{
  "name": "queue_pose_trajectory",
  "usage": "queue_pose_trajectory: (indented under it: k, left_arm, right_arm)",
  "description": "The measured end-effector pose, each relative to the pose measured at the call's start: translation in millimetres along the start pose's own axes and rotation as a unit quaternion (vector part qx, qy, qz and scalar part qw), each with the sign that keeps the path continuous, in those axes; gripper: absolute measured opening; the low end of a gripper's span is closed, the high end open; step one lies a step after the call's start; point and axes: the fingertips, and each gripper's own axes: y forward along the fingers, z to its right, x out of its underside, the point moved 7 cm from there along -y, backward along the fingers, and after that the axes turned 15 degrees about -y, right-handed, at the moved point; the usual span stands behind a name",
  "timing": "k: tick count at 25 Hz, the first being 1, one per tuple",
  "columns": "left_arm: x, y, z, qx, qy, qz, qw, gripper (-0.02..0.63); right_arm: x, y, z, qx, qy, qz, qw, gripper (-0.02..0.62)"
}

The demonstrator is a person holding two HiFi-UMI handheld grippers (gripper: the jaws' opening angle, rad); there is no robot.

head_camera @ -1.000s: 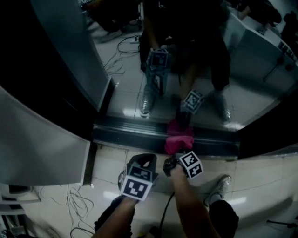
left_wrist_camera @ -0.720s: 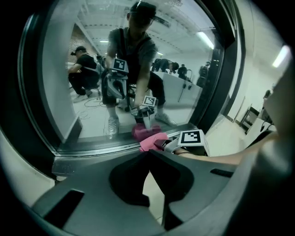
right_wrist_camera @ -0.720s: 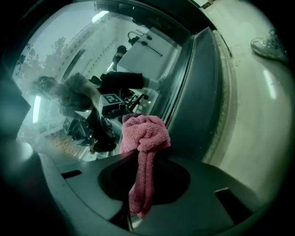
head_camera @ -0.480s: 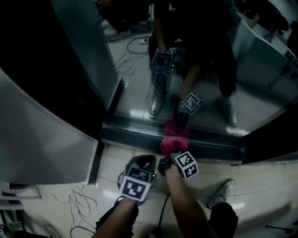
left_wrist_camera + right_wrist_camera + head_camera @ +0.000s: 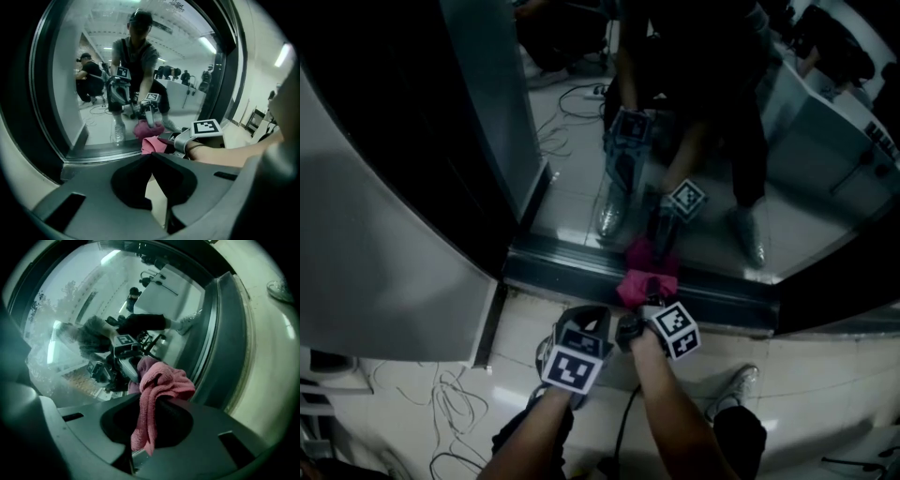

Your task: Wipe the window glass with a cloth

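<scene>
Pink terry cloth (image 5: 645, 279) sits clamped in the right gripper (image 5: 639, 305), bunched against the reflective window glass (image 5: 572, 178) at its bottom edge, just above the dark metal sill (image 5: 572, 262). We record the left gripper (image 5: 589, 319) just beside the right, jaws together, nothing between them.

**Pink terry cloth** (image 5: 161, 380): crumpled into a loose wad and pinched between the closed jaws of the right gripper (image 5: 149, 401). One tail hangs from the jaws toward 6 o'clock. The bunched part rises toward 12 o'clock and meets its own reflection on the window glass (image 5: 70, 310).

In the head view the cloth (image 5: 643, 283) sits at the pane's bottom edge, at 6 o'clock.

**Window glass** (image 5: 572, 159): upright and strongly reflective, and it mirrors the cloth as a darker pink patch.
</scene>
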Motion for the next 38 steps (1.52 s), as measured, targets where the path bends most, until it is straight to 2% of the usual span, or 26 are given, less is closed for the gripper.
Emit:
queue_pose_trajectory:
  k: [11, 15, 18, 23, 32, 38]
  left_arm:
    - [-17.2, -22.8, 21.3, 0.011, 0.004, 0.045, 0.9989, 0.000]
    - [-23.6, -33.3, 17.0, -0.002, 0.000, 0.056, 0.9984, 0.000]
    - [-38.5, -45.2, 17.7, 0.001, 0.002, 0.080, 0.9968, 0.000]
    - [-55.3, -68.3, 19.7, -0.008, 0.010, 0.109, 0.9940, 0.000]
    - [-86.0, -112.2, 36.9, 0.000, 0.017, 0.146, 0.9891, 0.000]
    - [-101.3, -133.9, 47.4, 0.004, 0.027, 0.156, 0.9874, 0.000]
  right_arm:
    - [-48.8, -28.9, -62.4, -0.063, -0.012, 0.029, 0.997, 0.043]
    - [-66.2, -40.0, -87.0, -0.085, -0.013, 0.041, 0.995, 0.043]
    - [-82.7, -48.6, -107.5, -0.104, -0.016, 0.052, 0.993, 0.043]
    - [-109.0, -65.6, -148.0, -0.139, -0.030, 0.071, 0.987, 0.043]
    - [-156.5, -97.9, -223.1, -0.188, -0.049, 0.100, 0.976, 0.043]
    - [-190.4, -117.5, -270.9, -0.222, -0.069, 0.125, 0.965, 0.043]
